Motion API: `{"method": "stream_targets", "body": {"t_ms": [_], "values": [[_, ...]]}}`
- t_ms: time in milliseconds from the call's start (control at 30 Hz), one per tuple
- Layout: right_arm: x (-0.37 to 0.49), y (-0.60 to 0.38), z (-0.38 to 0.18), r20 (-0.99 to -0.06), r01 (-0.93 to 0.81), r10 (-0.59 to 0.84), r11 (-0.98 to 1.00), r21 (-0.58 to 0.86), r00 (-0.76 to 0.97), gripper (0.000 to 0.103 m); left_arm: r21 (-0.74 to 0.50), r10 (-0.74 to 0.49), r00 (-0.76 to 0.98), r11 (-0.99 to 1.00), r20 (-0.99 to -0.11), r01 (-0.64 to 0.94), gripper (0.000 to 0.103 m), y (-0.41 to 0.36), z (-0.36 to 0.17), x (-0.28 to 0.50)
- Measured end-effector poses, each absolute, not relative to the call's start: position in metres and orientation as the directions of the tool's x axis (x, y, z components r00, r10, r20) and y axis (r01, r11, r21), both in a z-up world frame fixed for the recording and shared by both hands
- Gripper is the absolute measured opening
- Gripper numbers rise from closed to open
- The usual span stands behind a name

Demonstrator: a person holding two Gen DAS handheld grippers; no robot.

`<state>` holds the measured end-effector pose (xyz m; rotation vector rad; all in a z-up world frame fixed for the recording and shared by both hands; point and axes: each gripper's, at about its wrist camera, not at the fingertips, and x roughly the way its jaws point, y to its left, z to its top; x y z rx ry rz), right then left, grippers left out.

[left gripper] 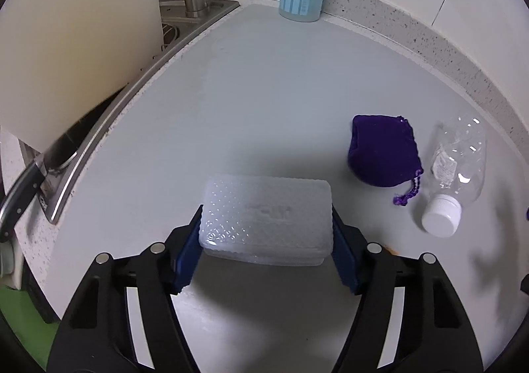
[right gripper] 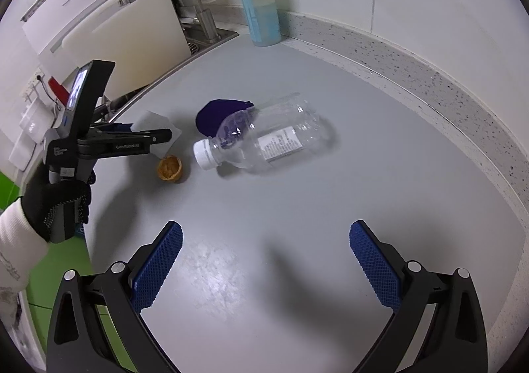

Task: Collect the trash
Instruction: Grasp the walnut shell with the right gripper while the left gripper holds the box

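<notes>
On the left, the left gripper has its blue pads pressed on the two short ends of a translucent plastic box, whose long axis runs across the span of the jaws; it sits on the grey counter, and whether anything is inside I cannot tell. Right of it lie a purple pouch and a capped clear bottle, seemingly empty, on its side with cap pointing left. The right gripper hangs wide open and empty on the near side of that bottle, nearer to it than the left.
</notes>
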<state>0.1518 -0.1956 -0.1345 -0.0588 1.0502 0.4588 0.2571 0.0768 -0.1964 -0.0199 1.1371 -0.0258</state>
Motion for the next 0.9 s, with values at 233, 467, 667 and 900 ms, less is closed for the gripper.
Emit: {"method": "stream_targets", "body": {"t_ms": [233,467,667,900], "values": [[0.156,-0.174,-0.130,-0.839,-0.430,0.363,0.885,0.175,0.405,0.097,-0.040,-0.037,0.438,0.999,-0.898,0.002,0.066,0.080,-0.185,0.247],[0.157,-0.131,-0.130,-0.832,-0.524,0.418,0.831,0.188,0.365,0.097,-0.048,-0.027,0.453,0.998,-0.891,-0.035,0.066,0.091,-0.163,0.230],[0.166,-0.080,-0.137,-0.836,-0.619,0.448,0.766,0.175,0.318,0.097,-0.050,-0.010,0.468,0.996,-0.884,-0.074,0.066,0.106,-0.143,0.204],[0.179,-0.040,-0.153,-0.858,-0.698,0.438,0.703,0.139,0.270,0.097,-0.054,0.009,0.476,0.991,-0.880,-0.119,0.066,0.125,-0.132,0.181]]}}
